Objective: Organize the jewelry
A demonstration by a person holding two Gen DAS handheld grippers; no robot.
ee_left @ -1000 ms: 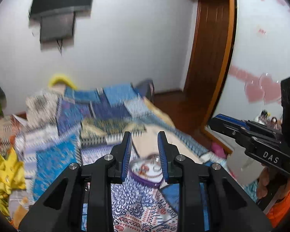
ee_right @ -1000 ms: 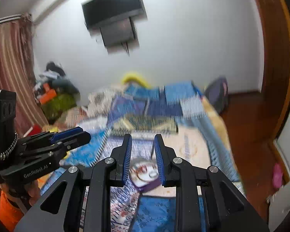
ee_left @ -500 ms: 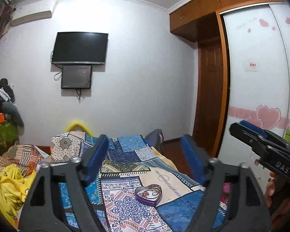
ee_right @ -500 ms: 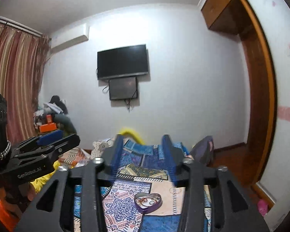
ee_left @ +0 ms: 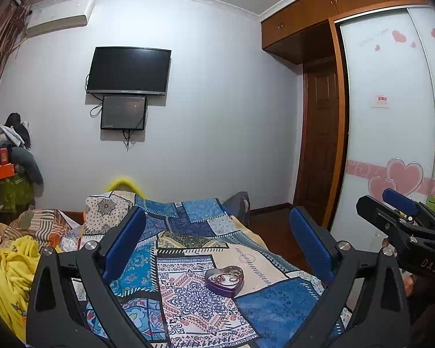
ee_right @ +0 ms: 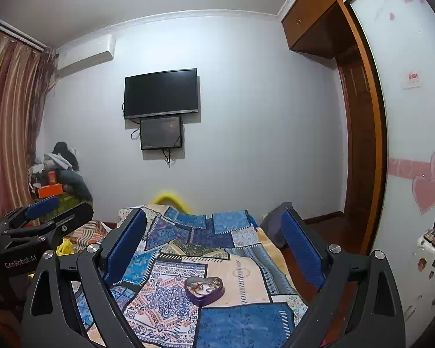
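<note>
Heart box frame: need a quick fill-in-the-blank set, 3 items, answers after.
1. The purple tin on the patchwork bedspread is shaped like a ____.
2. Both the left tongs and the right tongs have their jaws ____.
3. The smaller screen hangs directly ____ the television.

Answers: heart; open; below

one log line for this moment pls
phase: pre-grasp | left gripper: open, empty | right gripper: open, empty | heart-shaped tin: on patchwork bedspread, open, jewelry inside
</note>
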